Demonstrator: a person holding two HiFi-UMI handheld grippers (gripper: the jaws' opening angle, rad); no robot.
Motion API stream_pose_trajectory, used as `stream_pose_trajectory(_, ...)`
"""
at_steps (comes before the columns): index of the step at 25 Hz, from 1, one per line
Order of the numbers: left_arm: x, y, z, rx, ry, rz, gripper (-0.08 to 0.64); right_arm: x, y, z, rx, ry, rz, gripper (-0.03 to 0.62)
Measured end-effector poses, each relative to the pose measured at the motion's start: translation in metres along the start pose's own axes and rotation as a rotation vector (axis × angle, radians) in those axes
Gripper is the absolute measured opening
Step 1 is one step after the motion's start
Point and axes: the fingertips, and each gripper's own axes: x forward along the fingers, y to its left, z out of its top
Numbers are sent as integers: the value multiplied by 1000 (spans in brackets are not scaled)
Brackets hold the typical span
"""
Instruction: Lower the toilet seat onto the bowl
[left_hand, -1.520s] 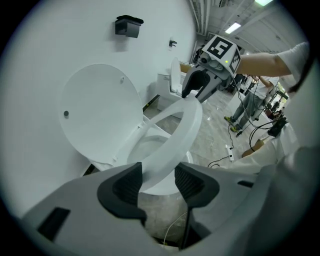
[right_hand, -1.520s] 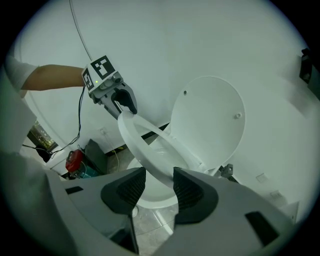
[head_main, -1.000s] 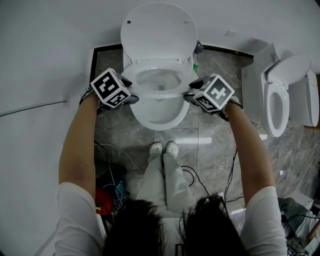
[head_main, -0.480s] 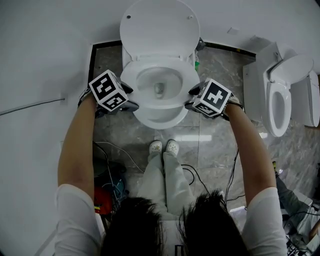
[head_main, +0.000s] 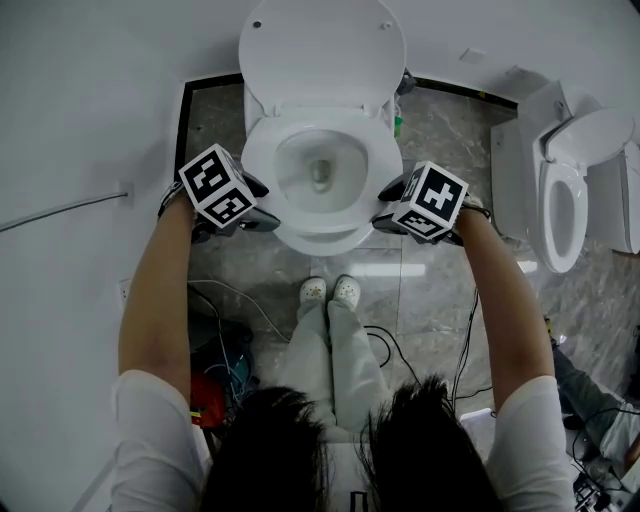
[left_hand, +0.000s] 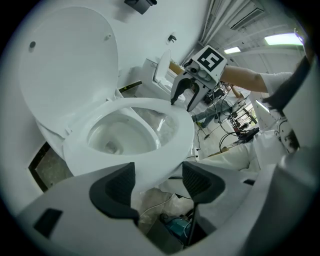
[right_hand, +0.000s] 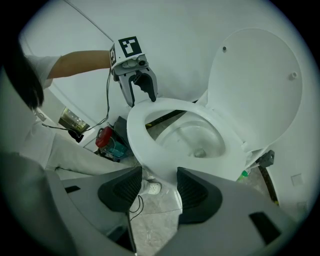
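- Head view: the toilet seat (head_main: 320, 225) lies flat on the bowl (head_main: 322, 246). The lid (head_main: 322, 50) stands upright behind it against the wall (head_main: 90, 90).
- Your left gripper (head_main: 262, 205) is at the seat's left edge and your right gripper (head_main: 386, 206) at its right edge. They sit one on each side of the bowl, towards its front.
- In the left gripper view your jaws stand wide apart. The seat's rim reaches into the gap between the two dark pads (left_hand: 114, 187), but neither pad presses on it.
- In the right gripper view your jaws are spread just as wide. The seat's edge sits at the top of the gap and both pads are clear of it. Through the gap you can see grey floor and one of your shoes.
- Each gripper view also shows the other gripper across the bowl, its jaws open at the far rim of the seat.
- Neither gripper holds anything.
- Your shoes (head_main: 330, 292) are on the marbled floor (head_main: 440, 140) just in front of the bowl.
- Dark cables (head_main: 225, 300) trail over the floor on both sides of your legs.
- A green bottle (head_main: 396, 125) stands on the floor just beside the bowl, at its right rear.
- A second toilet (head_main: 565, 200) stands well apart to your right, with its lid raised.
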Motion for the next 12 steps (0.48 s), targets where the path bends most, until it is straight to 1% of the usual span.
stream_pose_trajectory(5, 12, 0, -9, -24, 6, -21, 299, 14, 2, -5, 66, 11, 41, 240)
stream_pose_trajectory(10, 23, 3, -14, -86, -22, -36, 285, 25, 0, -9, 90, 18, 53, 236)
stream_pose_trajectory(12, 27, 6, -17, -104, -28, -34, 273, 30, -1, -11, 126, 14, 69, 234)
